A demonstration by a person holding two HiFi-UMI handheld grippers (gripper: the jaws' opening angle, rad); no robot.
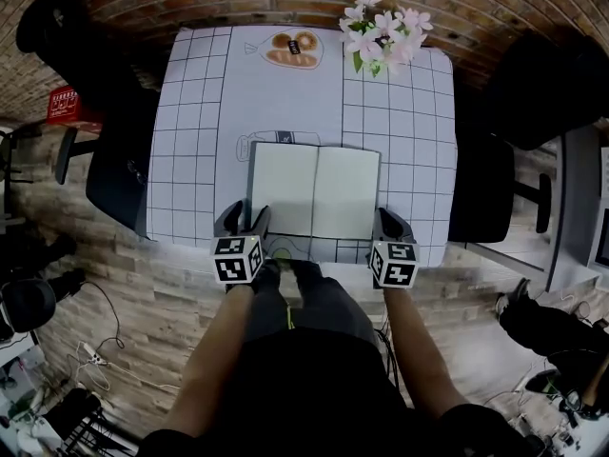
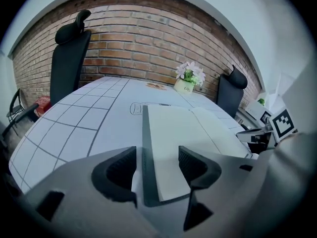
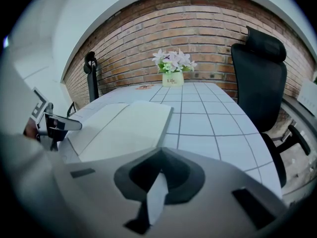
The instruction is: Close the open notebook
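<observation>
The notebook (image 1: 314,190) lies open and flat on the grid-patterned desk (image 1: 190,141), close to the near edge and about midway across. Both facing pages are blank and off-white. A thin dark cover shows as a border along the left side. The centre fold runs straight away from the near edge.

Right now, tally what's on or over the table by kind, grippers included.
Notebook: 1
Flower pot: 1
Grippers: 2, left gripper and right gripper
Total: 4
</observation>
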